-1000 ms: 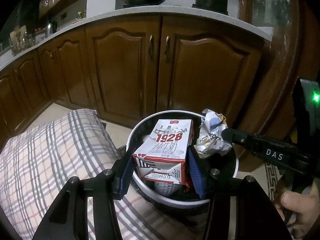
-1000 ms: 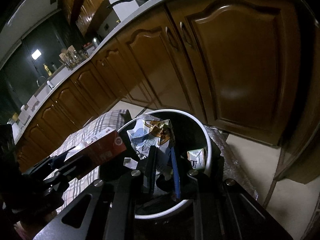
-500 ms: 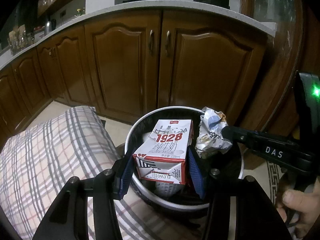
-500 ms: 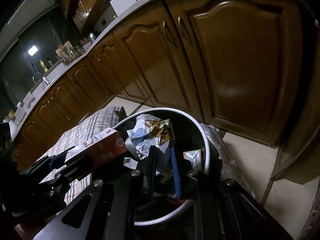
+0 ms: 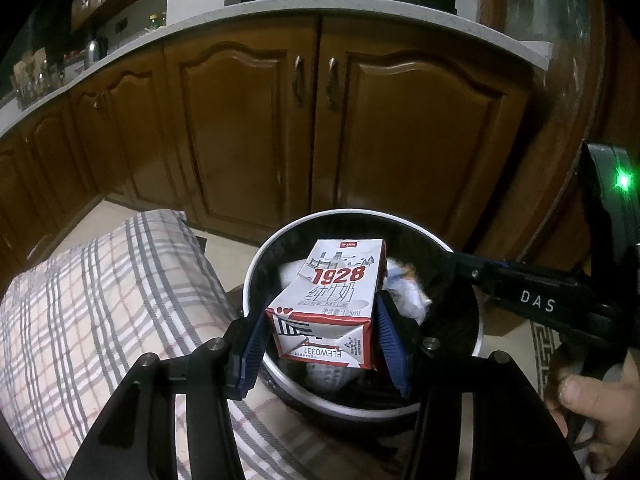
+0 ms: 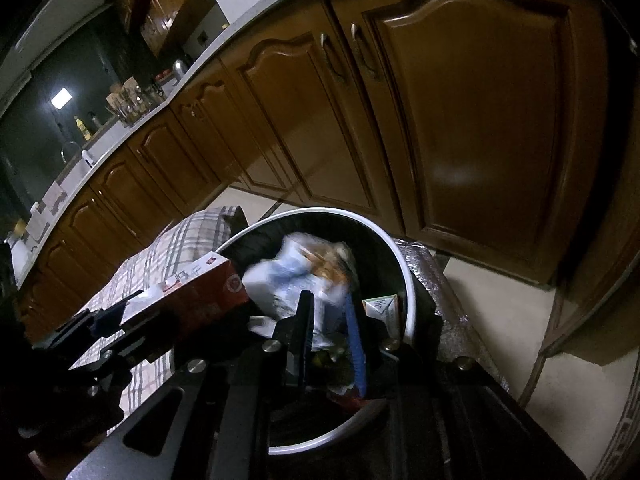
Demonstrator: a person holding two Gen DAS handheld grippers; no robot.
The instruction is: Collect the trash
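A round black trash bin with a white rim point(image 5: 260, 264) point(image 6: 408, 280) stands on the floor by the cabinets. My left gripper point(image 5: 322, 334) is shut on a red and white "1928" milk carton point(image 5: 332, 304) and holds it over the bin; the carton also shows in the right wrist view point(image 6: 208, 292). My right gripper point(image 6: 330, 320) has its fingers apart over the bin. A crumpled blue and white wrapper point(image 6: 296, 276) is blurred, loose in front of the fingers, above the trash inside. It shows behind the carton in the left wrist view point(image 5: 404, 292).
A plaid cushion point(image 5: 100, 312) lies left of the bin. Brown cabinet doors point(image 5: 404, 140) stand close behind it. A small green and white carton point(image 6: 382, 308) lies inside the bin. A silver mat point(image 6: 444, 280) lies under the bin.
My right gripper has opened and the crumpled wrapper has left its fingers, dropping into the bin. My left gripper still holds the milk carton over the bin.
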